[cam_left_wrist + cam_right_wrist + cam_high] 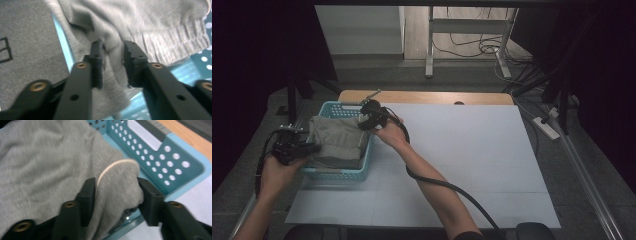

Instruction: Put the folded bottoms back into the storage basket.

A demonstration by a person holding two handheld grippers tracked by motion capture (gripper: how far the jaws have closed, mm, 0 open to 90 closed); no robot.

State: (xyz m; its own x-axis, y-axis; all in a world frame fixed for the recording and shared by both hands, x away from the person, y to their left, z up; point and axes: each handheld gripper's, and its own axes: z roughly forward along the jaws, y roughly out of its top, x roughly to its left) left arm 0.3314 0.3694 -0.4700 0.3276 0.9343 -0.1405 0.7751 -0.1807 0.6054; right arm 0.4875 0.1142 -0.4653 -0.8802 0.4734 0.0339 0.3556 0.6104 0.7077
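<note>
Two grippers engage one grey garment (336,137) lying in one light-blue perforated basket (337,173) at the left of the white table surface (472,150). Left gripper (112,63): jaws clamp a fabric fold. Right gripper (116,192): jaws clamp a bunched fold farther back.

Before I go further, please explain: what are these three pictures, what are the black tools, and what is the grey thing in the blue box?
A person sits at a white table and holds a hand tool with two black jaws in each hand. The high view looks down from above: the left gripper and the right gripper both reach a blue perforated basket. The other two pictures come from small cameras riding on those tools. In the basket lies a grey cloth garment. In the left gripper view, the jaws pinch a fold of it. In the right gripper view, the jaws hold another bunch, near the basket's wall.
</note>
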